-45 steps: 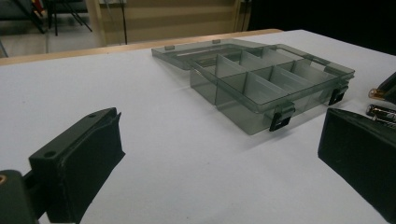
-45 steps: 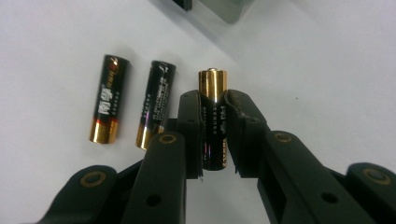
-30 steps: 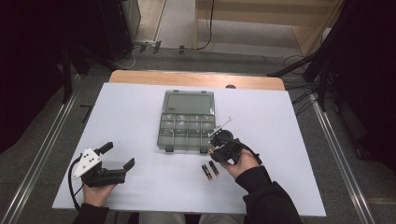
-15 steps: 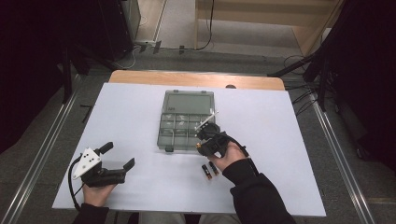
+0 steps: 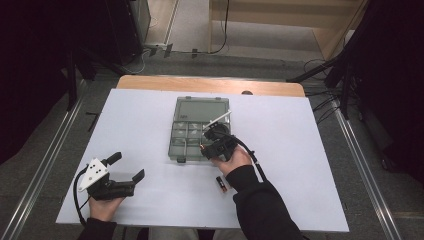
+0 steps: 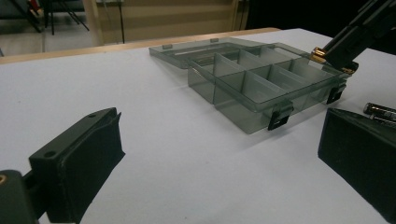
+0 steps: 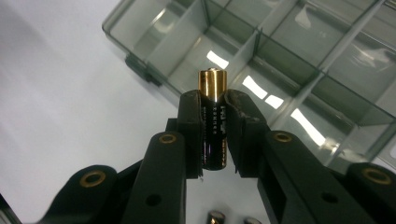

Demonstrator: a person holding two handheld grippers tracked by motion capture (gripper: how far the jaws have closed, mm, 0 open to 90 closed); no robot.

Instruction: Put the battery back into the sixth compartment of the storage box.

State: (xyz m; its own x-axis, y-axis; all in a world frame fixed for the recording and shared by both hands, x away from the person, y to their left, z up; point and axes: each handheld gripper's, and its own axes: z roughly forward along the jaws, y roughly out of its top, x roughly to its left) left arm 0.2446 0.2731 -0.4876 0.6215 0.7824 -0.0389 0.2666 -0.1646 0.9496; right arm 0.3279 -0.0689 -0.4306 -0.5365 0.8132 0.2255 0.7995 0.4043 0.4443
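My right gripper (image 7: 214, 135) clamps a battery (image 7: 214, 123) over the box (image 5: 187, 145); next, lower it into a near compartment. My left gripper (image 5: 125, 167) rests open.

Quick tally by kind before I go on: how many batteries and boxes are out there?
Batteries: 3 (one in the right gripper, battery; two lying on the table and)
Compartment boxes: 1
Total: 4
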